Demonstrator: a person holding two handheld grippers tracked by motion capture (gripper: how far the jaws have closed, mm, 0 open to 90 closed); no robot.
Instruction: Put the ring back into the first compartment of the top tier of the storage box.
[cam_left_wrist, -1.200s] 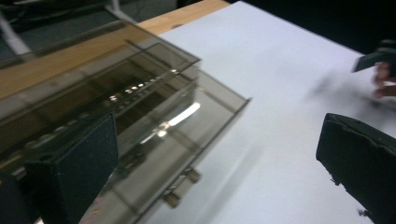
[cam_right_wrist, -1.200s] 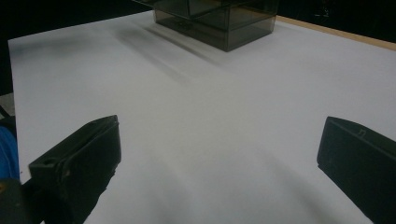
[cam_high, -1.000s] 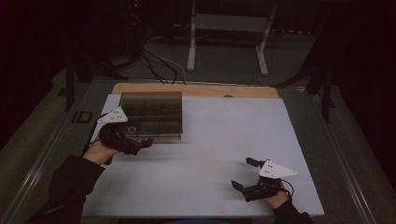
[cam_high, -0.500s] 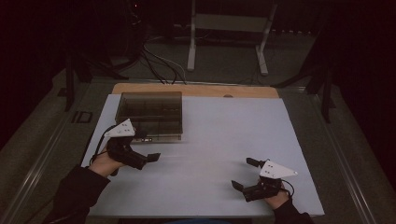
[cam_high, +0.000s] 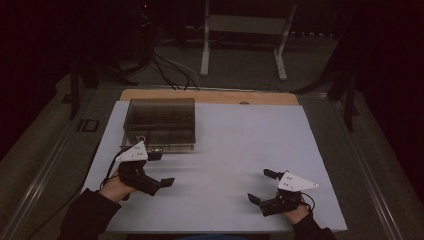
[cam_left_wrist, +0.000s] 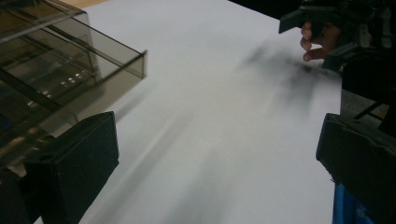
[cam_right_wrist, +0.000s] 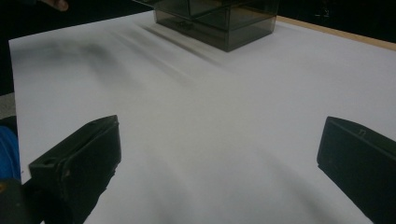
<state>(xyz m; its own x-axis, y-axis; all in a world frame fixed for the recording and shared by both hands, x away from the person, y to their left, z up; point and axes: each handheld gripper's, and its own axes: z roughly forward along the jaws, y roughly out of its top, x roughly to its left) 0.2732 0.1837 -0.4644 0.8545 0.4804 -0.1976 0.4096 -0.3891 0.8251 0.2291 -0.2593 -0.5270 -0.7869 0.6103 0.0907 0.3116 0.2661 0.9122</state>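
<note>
Both grippers empty over the white table, smoky clear organizer box at far left.

Left gripper (cam_high: 159, 170) hovers just in front of the compartmented organizer box (cam_high: 159, 122), not touching it, fingers (cam_left_wrist: 74, 168) spread wide with only bare table (cam_high: 240, 150) between them. In the left gripper view the box corner sits just past the left finger, and the other hand shows farther off at top right. Right gripper (cam_high: 264, 186) sits near the front right of the table, well apart from the box, fingers (cam_right_wrist: 79, 158) spread wide too, nothing held. Right gripper view: box (cam_right_wrist: 219, 21) far off at the top, blurred. Box contents too dark to tell. Wooden table edge (cam_high: 210, 96) visible behind the white sheet.
</note>
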